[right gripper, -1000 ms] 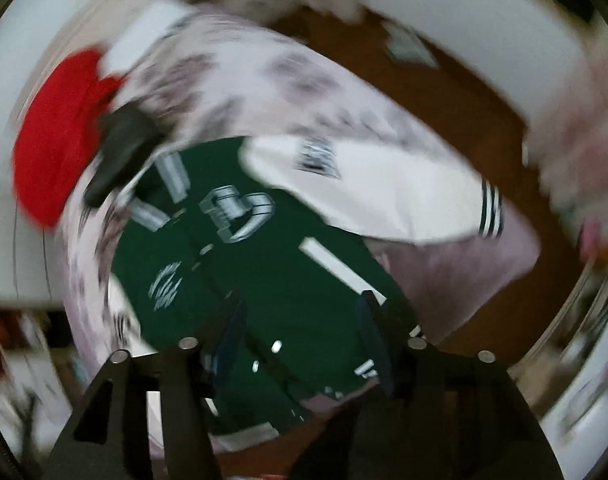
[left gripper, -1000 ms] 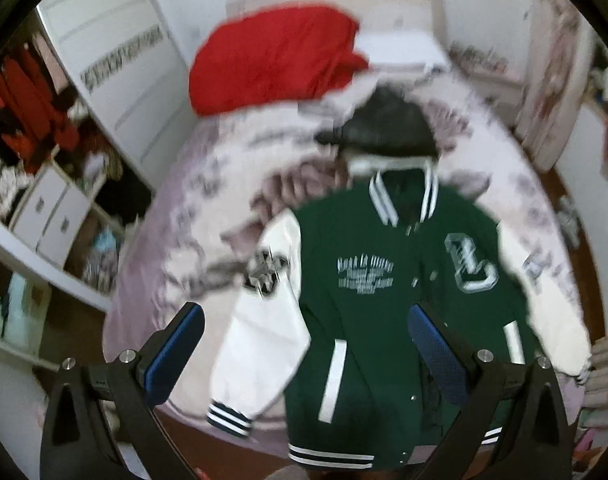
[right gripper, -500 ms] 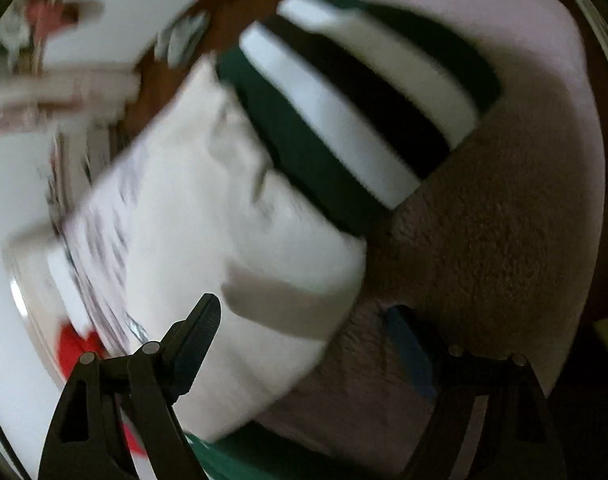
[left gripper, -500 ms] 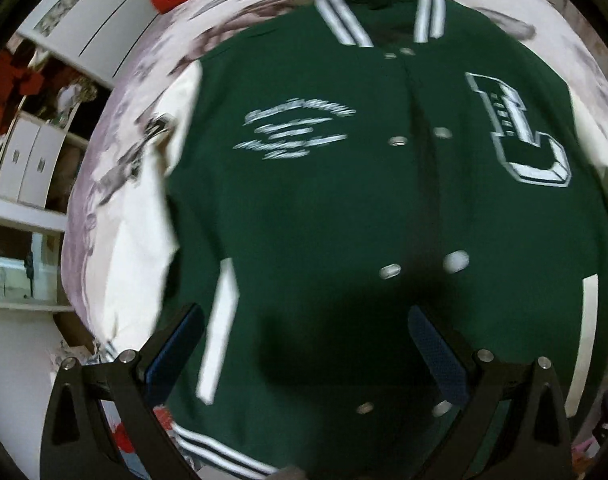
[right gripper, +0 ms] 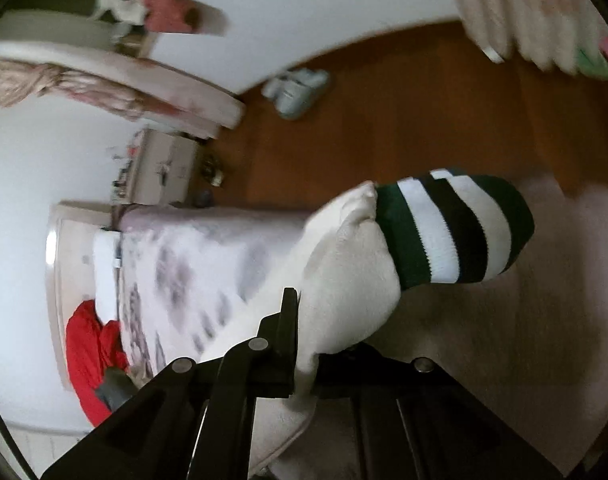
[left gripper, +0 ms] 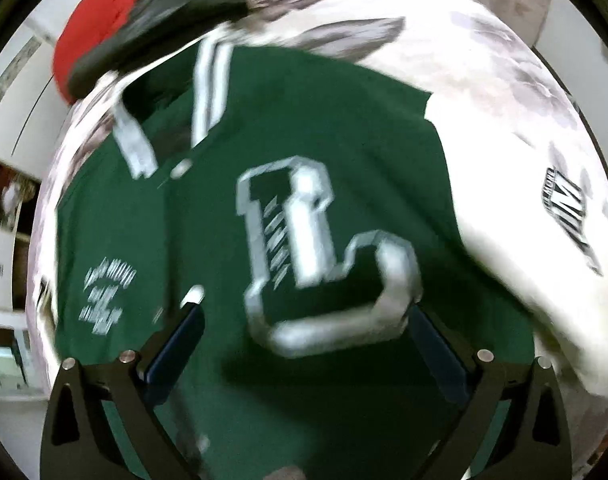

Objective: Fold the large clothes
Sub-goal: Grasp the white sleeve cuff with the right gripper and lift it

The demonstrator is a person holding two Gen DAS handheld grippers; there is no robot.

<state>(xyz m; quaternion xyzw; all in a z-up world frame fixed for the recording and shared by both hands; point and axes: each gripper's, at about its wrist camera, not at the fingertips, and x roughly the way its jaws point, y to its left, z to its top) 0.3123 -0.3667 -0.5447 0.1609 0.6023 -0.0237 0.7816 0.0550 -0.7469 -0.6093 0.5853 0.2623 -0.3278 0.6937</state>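
Left tongs (left gripper: 304, 332) now lower, agape over jacket (left gripper: 304, 128); right tongs (right gripper: 304, 320) clamped on sleeve (right gripper: 344, 280).

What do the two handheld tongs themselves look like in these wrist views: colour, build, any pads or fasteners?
Left tongs: matte black angular frames with triangular cutouts, round silver bolt heads, and dark blue pads lining the fingers. Right tongs: the same black frames and silver bolts; pad colour is not visible. No cables, markings or sleeves show.

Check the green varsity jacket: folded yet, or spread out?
Spread. The jacket lies flat, front up on the bed, its white sleeve stretched sideways.
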